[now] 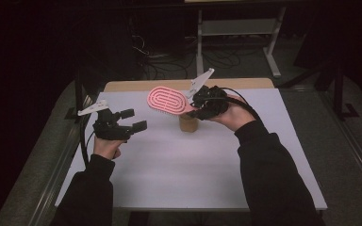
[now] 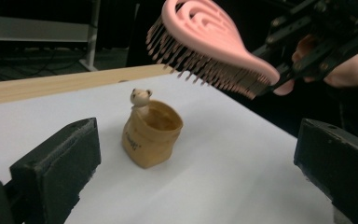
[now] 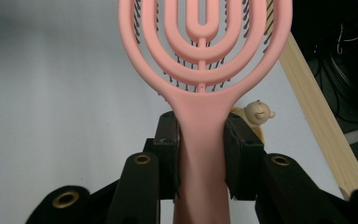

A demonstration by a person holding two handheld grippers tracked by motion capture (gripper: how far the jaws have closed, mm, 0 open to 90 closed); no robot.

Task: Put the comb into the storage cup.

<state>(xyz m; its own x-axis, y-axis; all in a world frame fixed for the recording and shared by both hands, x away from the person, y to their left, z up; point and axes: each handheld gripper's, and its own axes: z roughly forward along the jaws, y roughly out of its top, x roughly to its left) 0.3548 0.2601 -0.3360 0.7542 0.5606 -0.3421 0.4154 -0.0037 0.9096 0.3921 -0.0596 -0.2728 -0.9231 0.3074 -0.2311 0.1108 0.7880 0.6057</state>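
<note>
- Above the middle of the white table (image 1: pixel 169 179), the right gripper (image 1: pixel 199 104) holds a pink hairbrush (image 1: pixel 167 100) in the air, its head stretching out to the left in the high view.
- Seen along the right gripper's own view, the two black jaws are clenched on the hairbrush's handle, one on each side, pressing just below where the handle widens into the oval head (image 3: pixel 200 46).
- That head is made of nested pink loops with gaps between them, and dark bristles show through the gaps.
- From the left gripper view, the hairbrush (image 2: pixel 209 42) is tilted, bristles facing down and toward the table, well clear of the surface.
- Right under the hairbrush stands a small tan cup (image 2: pixel 151 135), upright on the table, with a little bear figure (image 2: pixel 141 97) perched on its rim.
- The cup (image 1: pixel 188 123) sits below the spot where the handle meets the head in the high view, not touching the hairbrush.
- The bear figure's head (image 3: pixel 257 113) peeks out just beside the right jaw in the right gripper view.
- Off to the left, the left gripper (image 1: pixel 131 120) hangs over the table edge, well apart from the cup, jaws spread wide with nothing between them.
- A wooden strip (image 1: pixel 122 86) runs along the table's far edge.
</note>
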